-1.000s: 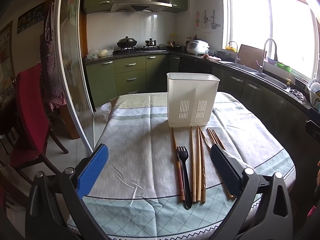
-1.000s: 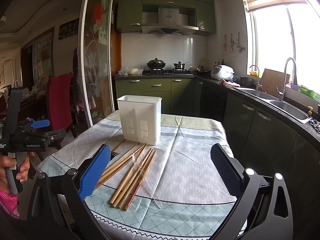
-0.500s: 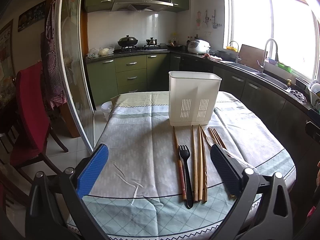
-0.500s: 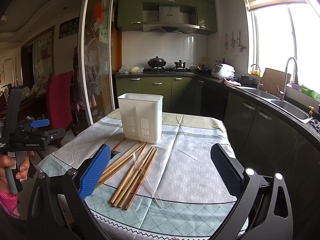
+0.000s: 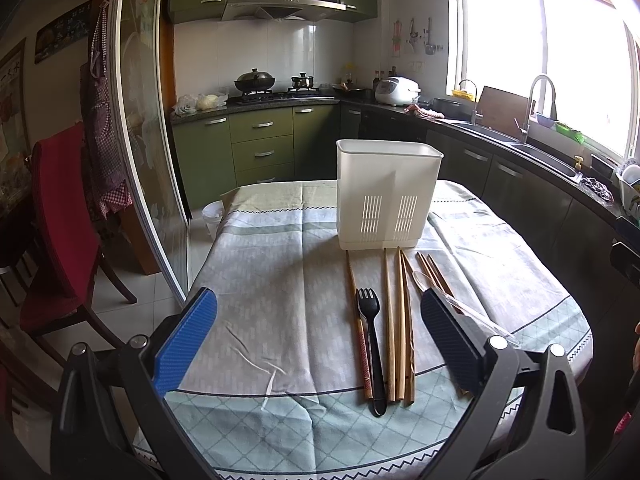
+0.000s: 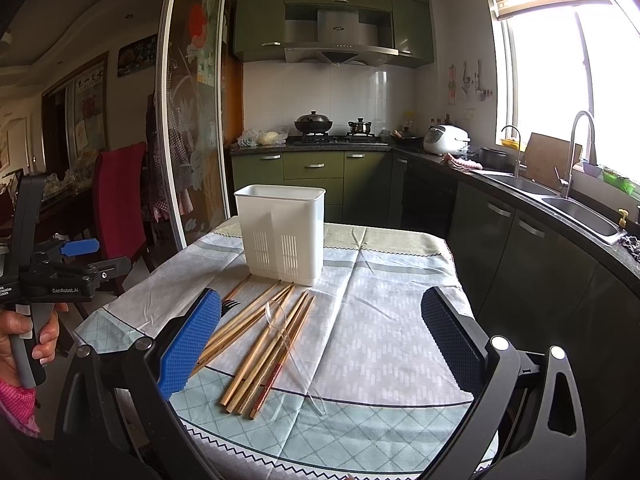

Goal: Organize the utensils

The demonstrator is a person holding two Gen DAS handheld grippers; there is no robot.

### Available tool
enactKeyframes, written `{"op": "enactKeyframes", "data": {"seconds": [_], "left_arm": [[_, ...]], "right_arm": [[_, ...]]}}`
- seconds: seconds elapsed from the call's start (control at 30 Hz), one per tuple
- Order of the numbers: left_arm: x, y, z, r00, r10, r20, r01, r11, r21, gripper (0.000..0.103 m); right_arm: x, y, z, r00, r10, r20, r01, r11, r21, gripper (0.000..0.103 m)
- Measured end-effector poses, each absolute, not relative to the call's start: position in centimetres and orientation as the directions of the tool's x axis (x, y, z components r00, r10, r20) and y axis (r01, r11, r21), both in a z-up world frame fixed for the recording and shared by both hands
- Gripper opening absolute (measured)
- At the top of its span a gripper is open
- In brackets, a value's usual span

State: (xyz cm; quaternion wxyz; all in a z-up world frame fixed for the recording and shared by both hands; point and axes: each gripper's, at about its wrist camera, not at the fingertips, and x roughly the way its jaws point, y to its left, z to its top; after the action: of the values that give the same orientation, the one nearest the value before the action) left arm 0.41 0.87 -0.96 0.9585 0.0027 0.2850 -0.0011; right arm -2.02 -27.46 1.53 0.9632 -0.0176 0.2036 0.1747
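The cloth-covered surface (image 5: 272,280) fills the lower middle of both views. On it, at centre frame, stands the white slotted utensil holder (image 5: 387,194), upright. Just below it in the left wrist view lie wooden chopsticks (image 5: 400,320) side by side, with a black fork (image 5: 371,336) among them and a clear plastic spoon (image 6: 294,354) across those at the right. The left claw (image 5: 320,338) hangs wide open above the cloth, holding nothing; the right claw (image 6: 320,340) likewise gapes empty.

We see a red chair (image 5: 60,232) left, wok (image 5: 255,80) on stove, rice cooker (image 5: 398,90) — sink (image 6: 580,210) by window.
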Motion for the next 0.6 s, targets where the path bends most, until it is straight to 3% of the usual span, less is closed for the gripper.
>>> {"op": "enactKeyframes", "data": {"seconds": [0.43,0.6], "left_arm": [[0.9,0.8,-1.5,0.831,0.004,-0.557,0.003,1.0,0.012,0.097],[2.0,0.6,-2.1,0.813,0.004,-0.582,0.011,1.0,0.022,0.097]], "right_arm": [[-2.0,-27.5,1.4,0.854,0.331,-0.403,-0.344,0.938,0.042,0.099],[-0.6,-27.5,0.8,0.837,0.319,-0.445,-0.338,0.94,0.039,0.099]]}}
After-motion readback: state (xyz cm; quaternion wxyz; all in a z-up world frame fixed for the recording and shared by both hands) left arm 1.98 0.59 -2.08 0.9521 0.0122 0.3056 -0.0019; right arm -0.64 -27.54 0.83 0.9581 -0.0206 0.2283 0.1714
